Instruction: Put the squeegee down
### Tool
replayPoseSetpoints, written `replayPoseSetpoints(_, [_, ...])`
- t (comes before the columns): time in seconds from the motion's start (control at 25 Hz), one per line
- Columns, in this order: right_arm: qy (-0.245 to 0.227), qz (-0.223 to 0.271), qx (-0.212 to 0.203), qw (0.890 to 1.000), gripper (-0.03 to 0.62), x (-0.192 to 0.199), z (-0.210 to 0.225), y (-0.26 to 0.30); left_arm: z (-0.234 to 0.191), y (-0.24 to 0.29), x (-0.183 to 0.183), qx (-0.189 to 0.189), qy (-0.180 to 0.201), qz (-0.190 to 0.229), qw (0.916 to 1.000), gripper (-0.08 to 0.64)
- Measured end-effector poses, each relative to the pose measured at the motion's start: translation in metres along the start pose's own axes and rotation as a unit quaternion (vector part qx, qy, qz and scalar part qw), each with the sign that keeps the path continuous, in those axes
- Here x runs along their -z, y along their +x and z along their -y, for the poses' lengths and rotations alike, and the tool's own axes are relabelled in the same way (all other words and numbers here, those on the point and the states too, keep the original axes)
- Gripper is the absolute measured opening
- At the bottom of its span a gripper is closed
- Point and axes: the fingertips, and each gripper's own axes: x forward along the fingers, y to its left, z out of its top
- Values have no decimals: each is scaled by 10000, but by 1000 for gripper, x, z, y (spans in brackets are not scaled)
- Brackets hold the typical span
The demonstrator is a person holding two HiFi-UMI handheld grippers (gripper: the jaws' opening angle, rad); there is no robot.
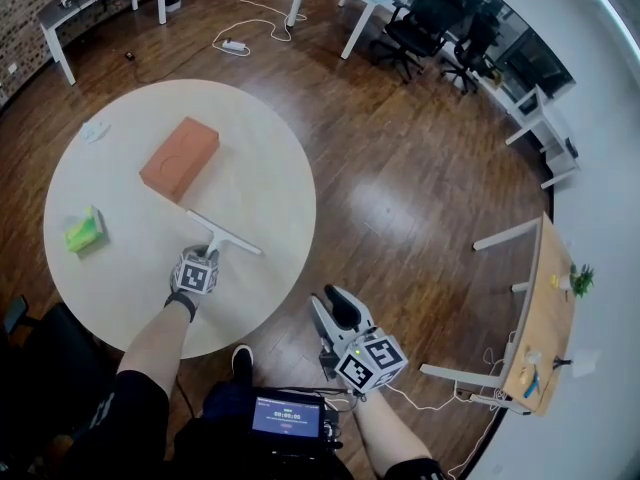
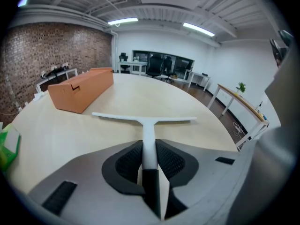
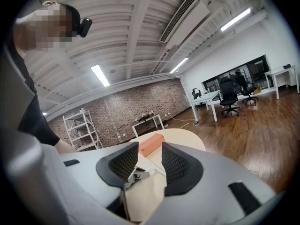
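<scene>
The white T-shaped squeegee (image 1: 224, 235) is over the round table (image 1: 120, 288), near its front right part. My left gripper (image 1: 204, 255) is shut on its handle. In the left gripper view the handle (image 2: 148, 135) runs out from between the pads and the blade (image 2: 140, 118) lies crosswise, very low over the tabletop; contact is unclear. My right gripper (image 1: 333, 305) hangs off the table over the wooden floor, open, with nothing between its pads (image 3: 178, 165).
An orange box (image 1: 180, 158) lies on the table beyond the squeegee, a green packet (image 1: 86, 230) at the left edge, a small white scrap (image 1: 95, 131) far left. A device with a screen (image 1: 288, 416) sits at my waist. Desks and office chairs (image 1: 430, 23) stand far off.
</scene>
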Motion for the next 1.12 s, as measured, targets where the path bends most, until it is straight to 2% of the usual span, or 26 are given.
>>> replayPoseSetpoints(0.44, [60, -30, -2, 10000, 179, 8, 0, -2, -1, 16, 11, 102, -63, -10, 9999, 85])
replayPoseSetpoints(0.52, [56, -27, -6, 10000, 179, 7, -2, -2, -4, 11, 11, -22, -102, -78, 9999, 90])
replayPoseSetpoints(0.6, [42, -11, -11, 10000, 179, 6, -3, -1, -6, 6, 11, -66, -84, -77, 9999, 146])
replayPoseSetpoints(0.68, [22, 7, -18, 10000, 179, 3, -5, -2, 0, 4, 9, 115, 8, 18, 9999, 193])
replayPoseSetpoints(0.76, [4, 21, -37, 10000, 179, 1, -7, -3, 3, -2, 7, 252, 49, 119, 9996, 209])
replayPoseSetpoints(1.12, [-155, 76, -274, 9995, 178, -8, -24, 3, 17, -61, -12, 598, -14, 781, 9952, 215])
